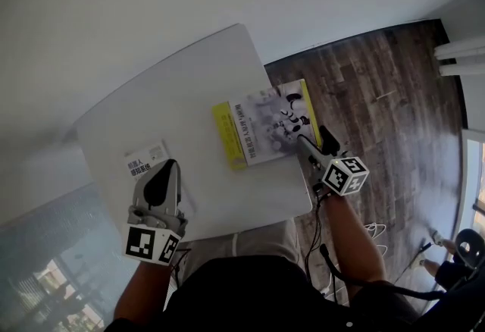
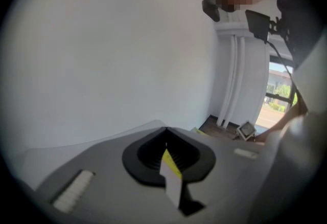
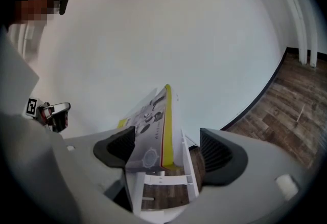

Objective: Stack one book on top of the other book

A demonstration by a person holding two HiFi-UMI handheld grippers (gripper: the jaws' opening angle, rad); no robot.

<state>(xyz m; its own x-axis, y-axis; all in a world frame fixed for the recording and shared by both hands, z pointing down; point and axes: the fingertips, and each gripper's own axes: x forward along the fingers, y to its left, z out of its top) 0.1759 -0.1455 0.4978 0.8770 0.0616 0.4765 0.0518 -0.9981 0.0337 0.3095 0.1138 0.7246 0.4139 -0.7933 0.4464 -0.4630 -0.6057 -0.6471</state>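
Two books on white table: yellow-and-white paperback book at centre, right gripper at its 4 o'clock corner, jaws wide astride it, not clamping. The small white book lies at 8 o'clock from it, its edge pinched by left gripper.

On the bench, the book reaches between the right gripper jaws; the second book sits in the left gripper jaws.

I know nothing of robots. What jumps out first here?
A grey-and-yellow book lies at the right edge of the white table, and the right gripper has its open jaws astride the book's near corner. At the table's near left, the left gripper is shut on the thin edge of a small white book.
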